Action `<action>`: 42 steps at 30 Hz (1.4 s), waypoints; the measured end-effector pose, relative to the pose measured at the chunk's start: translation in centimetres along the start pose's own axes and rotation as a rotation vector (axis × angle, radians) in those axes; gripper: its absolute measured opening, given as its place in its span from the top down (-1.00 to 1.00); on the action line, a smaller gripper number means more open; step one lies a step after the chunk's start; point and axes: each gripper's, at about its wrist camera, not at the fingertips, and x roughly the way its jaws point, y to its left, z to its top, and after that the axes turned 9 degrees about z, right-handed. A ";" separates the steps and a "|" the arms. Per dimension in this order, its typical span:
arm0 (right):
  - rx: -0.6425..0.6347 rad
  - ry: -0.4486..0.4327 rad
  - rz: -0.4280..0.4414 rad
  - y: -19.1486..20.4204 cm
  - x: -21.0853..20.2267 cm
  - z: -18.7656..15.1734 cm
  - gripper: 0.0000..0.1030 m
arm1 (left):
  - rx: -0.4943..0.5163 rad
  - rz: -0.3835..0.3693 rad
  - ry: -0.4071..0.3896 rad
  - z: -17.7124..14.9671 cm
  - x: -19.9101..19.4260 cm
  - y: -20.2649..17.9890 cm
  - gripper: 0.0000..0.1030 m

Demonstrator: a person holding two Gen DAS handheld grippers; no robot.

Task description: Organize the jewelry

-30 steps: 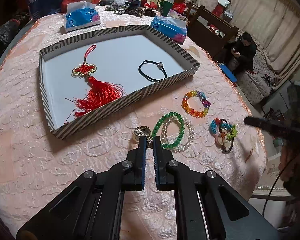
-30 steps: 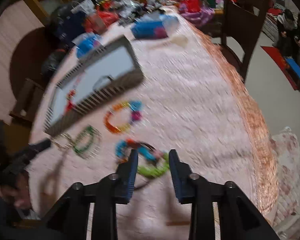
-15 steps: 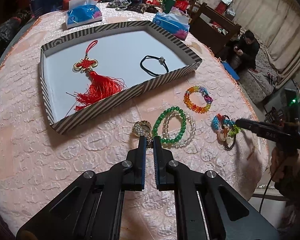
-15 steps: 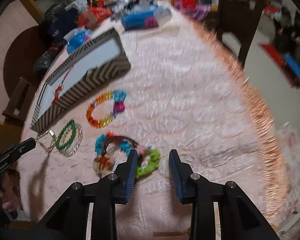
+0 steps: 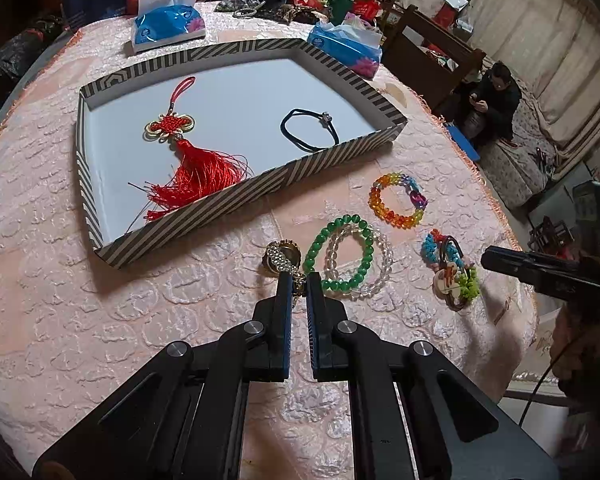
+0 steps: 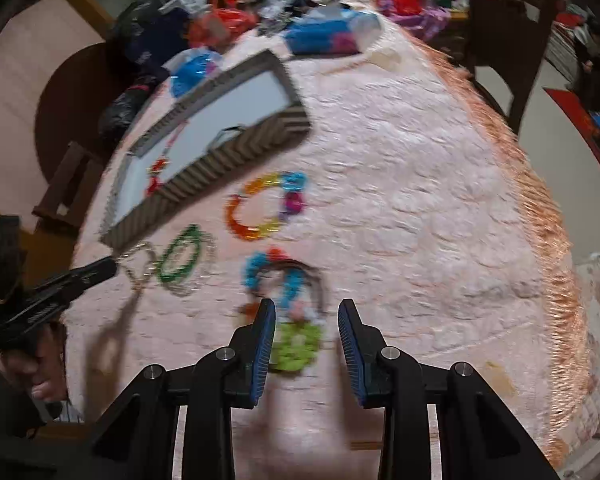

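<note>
The left gripper (image 5: 299, 280) is pinched closed on the end of a gold, rhinestone-studded chain bracelet (image 5: 281, 257), which lies on the pink embossed tablecloth (image 5: 60, 280) and curls away just beyond the fingertips. Immediately to the right of those tips, a green bead bracelet (image 5: 339, 255) overlaps a clear bead bracelet (image 5: 360, 264). Further right lies a cluster of hair ties with blue, green and orange trim (image 5: 452, 270); beyond it sits a rainbow bead bracelet (image 5: 398, 200).

The right gripper (image 6: 307, 312) hangs over that hair-tie cluster (image 6: 288, 296) with its jaws partly apart and nothing gripped; the blurred lime-green part shows between the blue pads.

Farther ahead of the left gripper stands a shallow box tray with a black-and-white striped rim (image 5: 228, 208). Inside it lie a red Chinese-knot tassel (image 5: 188, 160) toward the left and a black cord bracelet (image 5: 310, 130) toward the right. Behind the tray are two blue tissue packs (image 5: 168, 28).
</note>
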 end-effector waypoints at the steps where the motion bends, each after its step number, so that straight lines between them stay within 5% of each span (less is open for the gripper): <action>1: -0.030 0.021 0.026 1.2 0.6 -0.1 0.40 | -0.001 0.000 0.000 0.0 0.0 0.0 0.89; 7: -0.095 0.129 -0.021 2.7 5.0 -0.7 0.36 | 0.007 0.000 -0.004 0.2 -0.1 -0.1 0.89; 13: -0.152 0.111 -0.075 3.7 5.5 -0.7 0.29 | -0.002 -0.007 -0.002 0.0 -0.1 0.4 0.89; 18: -0.236 0.108 -0.121 4.6 5.8 -1.1 0.47 | 0.004 -0.014 -0.010 0.1 -0.3 0.2 0.89; 27: -0.061 -0.115 0.054 2.7 -4.3 0.4 0.50 | 0.005 -0.029 -0.026 0.7 -0.7 0.2 0.89; 31: 0.012 -0.210 0.113 2.0 -8.2 1.8 0.75 | 0.018 -0.043 -0.029 0.8 -0.7 -0.3 0.89; 37: 0.001 -0.189 0.043 2.7 -8.1 2.9 0.75 | 0.029 -0.052 -0.034 0.8 -0.9 -0.8 0.89; 39: 0.000 -0.140 -0.031 1.7 -7.1 2.3 0.69 | 0.029 -0.052 -0.034 0.7 -0.9 -0.8 0.89; 41: 0.019 -0.101 -0.090 0.0 -6.1 1.4 0.17 | 0.028 -0.049 -0.035 0.7 -1.0 -0.8 0.89; 42: 0.042 -0.094 -0.106 -1.2 -5.4 0.6 0.17 | 0.027 -0.048 -0.036 0.6 -1.0 -0.7 0.89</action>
